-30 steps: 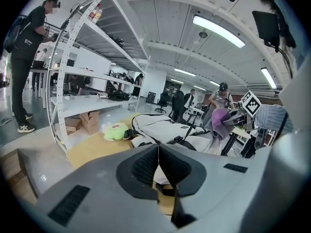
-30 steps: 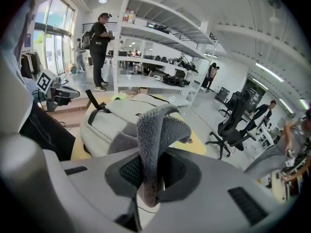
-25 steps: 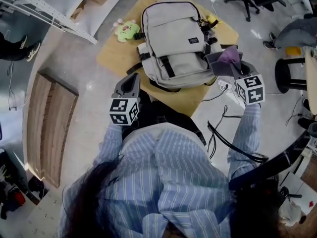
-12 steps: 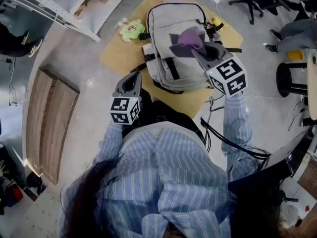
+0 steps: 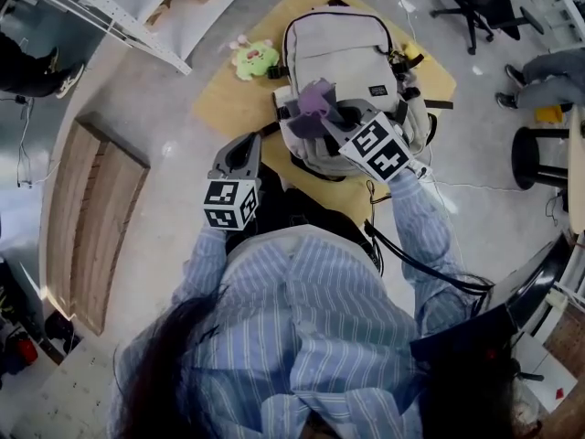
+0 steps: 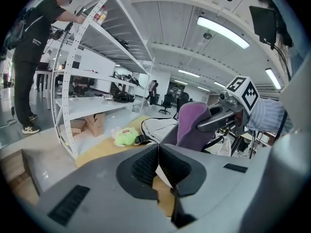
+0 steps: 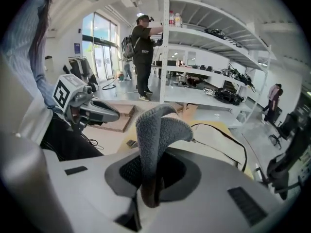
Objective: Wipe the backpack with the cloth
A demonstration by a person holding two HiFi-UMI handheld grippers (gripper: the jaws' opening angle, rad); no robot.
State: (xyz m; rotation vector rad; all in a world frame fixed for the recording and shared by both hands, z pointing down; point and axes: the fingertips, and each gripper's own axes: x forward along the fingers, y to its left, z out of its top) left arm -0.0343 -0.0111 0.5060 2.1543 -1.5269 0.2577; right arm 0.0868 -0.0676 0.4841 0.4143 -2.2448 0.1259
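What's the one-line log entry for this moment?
right tongs shut on purple fleece cloth | cloth over beige fabric backpack | left tongs shut, empty, beside backpack

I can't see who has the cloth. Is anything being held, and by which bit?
The right gripper pinches the cloth by a bunched fold at one end; the rest sticks up loose. The left gripper is shut and holds nothing.

There are one backpack, one purple cloth, two grippers, namely the left gripper and the right gripper, one green plush toy at the backpack's nine o'clock, one wooden table, one black stool at three o'clock and one office chair at one o'clock.
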